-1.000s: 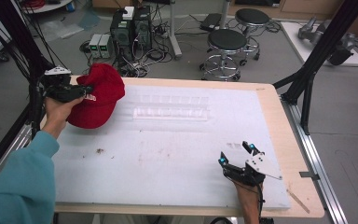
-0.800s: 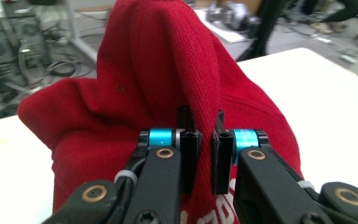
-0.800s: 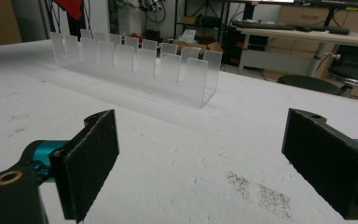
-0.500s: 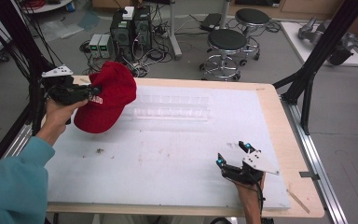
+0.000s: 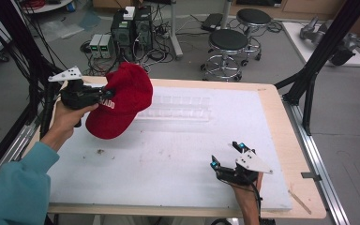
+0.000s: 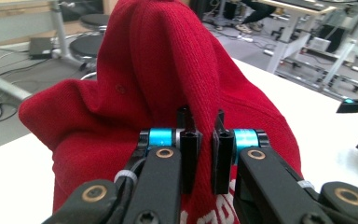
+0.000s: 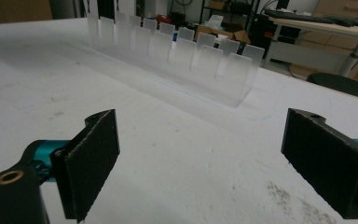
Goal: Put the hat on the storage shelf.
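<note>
A red cap [image 5: 122,101] with white lettering hangs above the left part of the white table, lifted off the surface. My left gripper [image 5: 104,92] is shut on the cap's fabric; in the left gripper view the cap [image 6: 168,79] bulges up between and behind the closed jaws of that gripper [image 6: 201,140]. My right gripper [image 5: 226,155] rests low over the table's front right, open and holding nothing; in its own view the right gripper [image 7: 200,163] has its pads wide apart. A clear plastic rack [image 5: 180,108] with several upright dividers lies at the table's middle back, also seen as the rack [image 7: 177,56].
The white foam board [image 5: 168,150] covers a wooden table with a bare strip at the right edge [image 5: 300,154]. Black frame posts [image 5: 323,51] stand at the right and left. Stools [image 5: 227,47] and computer boxes [image 5: 131,28] stand on the floor beyond.
My left gripper has lifted the cap higher and carried it slightly right. My right gripper has shifted a little to the left near the front edge.
</note>
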Tool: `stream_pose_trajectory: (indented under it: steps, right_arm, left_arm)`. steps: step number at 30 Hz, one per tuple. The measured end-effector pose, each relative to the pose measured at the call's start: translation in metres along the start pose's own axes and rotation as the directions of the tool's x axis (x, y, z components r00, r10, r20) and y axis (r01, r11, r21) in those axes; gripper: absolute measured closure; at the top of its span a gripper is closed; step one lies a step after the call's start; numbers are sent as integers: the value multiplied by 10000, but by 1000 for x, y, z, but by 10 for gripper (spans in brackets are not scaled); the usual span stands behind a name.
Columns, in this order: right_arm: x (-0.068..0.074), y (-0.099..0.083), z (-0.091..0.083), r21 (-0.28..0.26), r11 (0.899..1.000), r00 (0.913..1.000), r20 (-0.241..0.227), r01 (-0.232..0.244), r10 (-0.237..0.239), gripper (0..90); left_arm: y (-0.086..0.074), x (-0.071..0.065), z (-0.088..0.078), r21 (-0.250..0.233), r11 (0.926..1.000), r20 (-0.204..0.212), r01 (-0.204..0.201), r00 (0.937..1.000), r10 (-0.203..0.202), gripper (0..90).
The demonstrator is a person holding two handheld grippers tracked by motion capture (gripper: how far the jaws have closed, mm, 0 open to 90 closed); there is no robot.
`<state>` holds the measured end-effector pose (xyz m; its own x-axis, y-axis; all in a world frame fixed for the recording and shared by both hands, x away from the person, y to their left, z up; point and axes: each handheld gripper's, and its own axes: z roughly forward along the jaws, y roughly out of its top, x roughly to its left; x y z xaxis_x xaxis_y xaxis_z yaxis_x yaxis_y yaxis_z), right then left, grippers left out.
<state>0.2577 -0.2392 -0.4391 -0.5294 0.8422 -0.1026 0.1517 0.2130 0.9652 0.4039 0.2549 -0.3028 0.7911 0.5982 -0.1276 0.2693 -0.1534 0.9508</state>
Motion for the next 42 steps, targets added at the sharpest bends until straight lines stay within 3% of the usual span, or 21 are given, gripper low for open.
stream_pose_trajectory:
  steps: [1,2,6,10,13,16,24,27,30,35,38,42]
  right_arm:
    - [0,0,0,0,10000,10000,0,0,0,102]
    - [4,6,0,-127,9996,9992,-312,-246,242,102]
    - [14,21,1,-414,9980,9952,-875,-481,444,102]
    - [29,40,5,-642,9958,9835,-1726,-658,538,102]
    - [38,50,8,-665,9954,9767,-2079,-684,532,102]
    - [46,60,12,-801,9924,9651,-2525,-930,701,102]
    - [58,73,17,-856,9886,9471,-3074,-1242,924,102]
    - [61,75,21,-701,9875,9388,-3261,-1408,1107,102]
    - [64,76,25,-480,9853,9246,-3555,-1639,1365,102]
    - [70,79,34,-107,9803,9010,-3961,-1972,1769,103]
    - [70,80,37,-47,9766,8929,-4059,-2151,1948,106]
    - [70,80,41,187,9636,8634,-4396,-2668,2476,241]
  left_arm:
    - [0,0,0,0,10000,0,0,10000,0,853]
    - [1,-6,4,15,10000,96,-83,9999,83,853]
    - [3,-20,12,-83,9991,343,-417,9985,420,853]
    - [5,-36,22,-205,9985,742,-508,9959,522,853]
    - [6,-44,27,-296,9981,922,-548,9941,573,853]
    - [8,-61,38,-388,9968,1200,-697,9900,739,853]
    - [10,-84,56,-599,9960,1735,-658,9820,753,853]
    - [8,-91,62,-822,9949,1622,-579,9842,706,853]
    - [4,-96,68,-1017,9940,1543,-406,9864,561,853]
    - [0,-103,76,-1125,9933,1697,-262,9845,452,853]
    - [0,-106,77,-1183,9927,1795,-256,9826,467,853]
    - [1,-114,80,-1135,9927,1977,-406,9783,626,853]
